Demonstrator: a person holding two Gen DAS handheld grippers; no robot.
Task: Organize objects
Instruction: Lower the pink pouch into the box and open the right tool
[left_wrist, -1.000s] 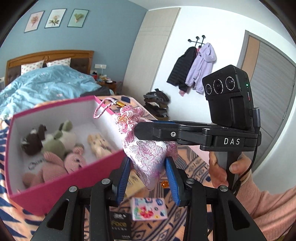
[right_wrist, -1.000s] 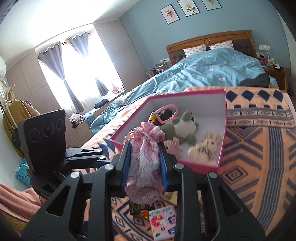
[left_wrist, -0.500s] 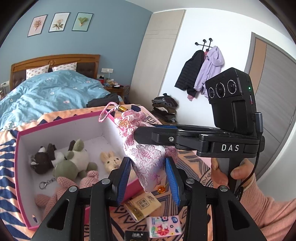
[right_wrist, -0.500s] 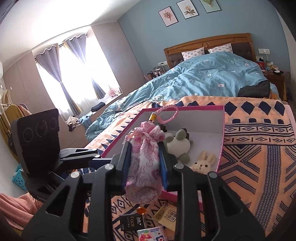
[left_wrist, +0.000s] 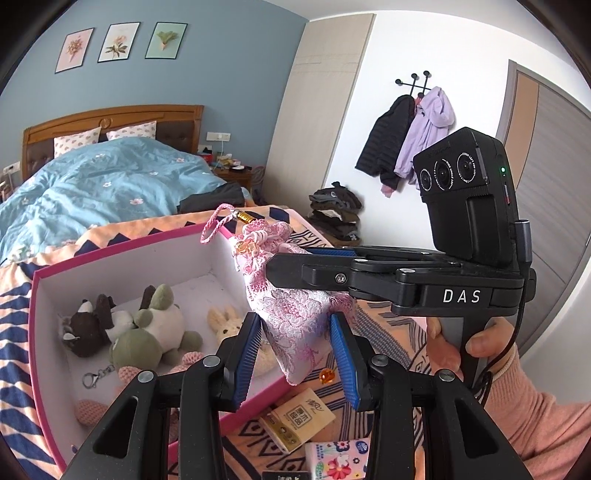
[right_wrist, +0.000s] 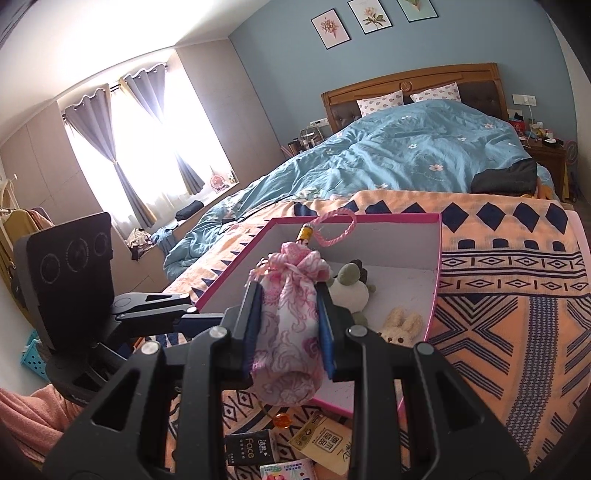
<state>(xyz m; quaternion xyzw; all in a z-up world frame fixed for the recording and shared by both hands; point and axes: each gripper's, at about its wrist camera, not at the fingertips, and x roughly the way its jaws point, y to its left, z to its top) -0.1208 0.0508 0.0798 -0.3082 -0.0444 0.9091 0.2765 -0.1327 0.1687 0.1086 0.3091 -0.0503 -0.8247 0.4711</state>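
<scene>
Though its base seems hidden, pouch (right_wrist: 290, 317) in right gripper (right_wrist: 289, 328).

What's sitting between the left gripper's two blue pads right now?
In the left wrist view, the lower end of the pink embroidered pouch hangs between the left gripper's pads; the right gripper clamps it.

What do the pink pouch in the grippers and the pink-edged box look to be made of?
The pouch: shiny woven fabric, probably satin brocade, judging by its sheen, raised floral pattern and gathered neck with twisted cord. The box: likely matte paperboard, with thin, stiff, flat walls, white inside and pink along the rim and outside.
</scene>
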